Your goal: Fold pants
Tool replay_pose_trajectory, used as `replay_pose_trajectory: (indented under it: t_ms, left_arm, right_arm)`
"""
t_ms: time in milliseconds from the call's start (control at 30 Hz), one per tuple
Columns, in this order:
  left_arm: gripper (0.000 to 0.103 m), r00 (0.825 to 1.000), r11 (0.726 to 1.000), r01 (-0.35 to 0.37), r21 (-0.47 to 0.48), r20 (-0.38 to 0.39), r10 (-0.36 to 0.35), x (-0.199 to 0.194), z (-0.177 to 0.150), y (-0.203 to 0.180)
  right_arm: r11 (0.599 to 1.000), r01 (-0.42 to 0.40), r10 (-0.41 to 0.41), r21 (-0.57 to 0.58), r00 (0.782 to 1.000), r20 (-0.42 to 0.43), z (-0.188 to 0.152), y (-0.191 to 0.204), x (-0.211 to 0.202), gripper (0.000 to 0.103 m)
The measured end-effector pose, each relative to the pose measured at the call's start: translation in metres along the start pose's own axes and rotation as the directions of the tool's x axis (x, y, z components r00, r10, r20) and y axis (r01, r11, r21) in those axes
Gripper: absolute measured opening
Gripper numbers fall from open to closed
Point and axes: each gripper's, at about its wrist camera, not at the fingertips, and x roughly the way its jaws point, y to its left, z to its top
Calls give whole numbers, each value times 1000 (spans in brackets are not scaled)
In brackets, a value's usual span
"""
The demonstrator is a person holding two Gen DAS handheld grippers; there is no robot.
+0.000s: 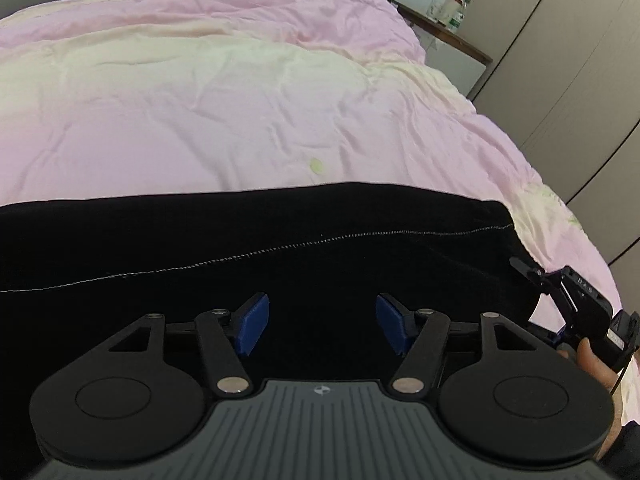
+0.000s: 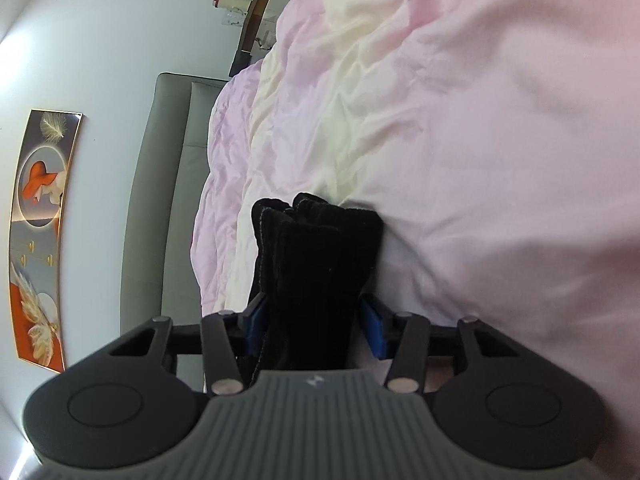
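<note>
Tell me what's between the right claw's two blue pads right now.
The folded edge of the black pants sits between the right claw pads, in the right wrist view.

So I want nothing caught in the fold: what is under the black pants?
The pink duvet shows all round the black pants; whatever lies directly beneath them is covered.

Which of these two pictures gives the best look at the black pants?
The left wrist view: the black fabric pants spread wide across the pink quilt, with a pale stitched seam showing. The right wrist view shows only a bunched end of the pants between the pads of the right gripper.
</note>
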Motion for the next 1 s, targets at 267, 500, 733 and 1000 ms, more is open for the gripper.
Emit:
replay_pose_trajectory:
  t_ms: [267,500,733,1000]
  left_arm:
    - [66,997,991,-33,-129,-67,24,36,-13,22]
    - [67,996,954,40,-298,-66,-63,30,-10,45]
    - [56,996,876,88,-474,29,-84,-21,-22,99]
    - [59,992,814,91,-574,121,-25,-90,-50,167]
  right_arm:
    - [995,47,-44,-90,998,36,-4,8,22,19]
    - [944,88,-47,-317,990,135,-23,57,7,18]
    - [643,72,62,-762,987,145,-91,181,1,18]
    - [56,-43,14,-997,999,-42,-251,236,15,18]
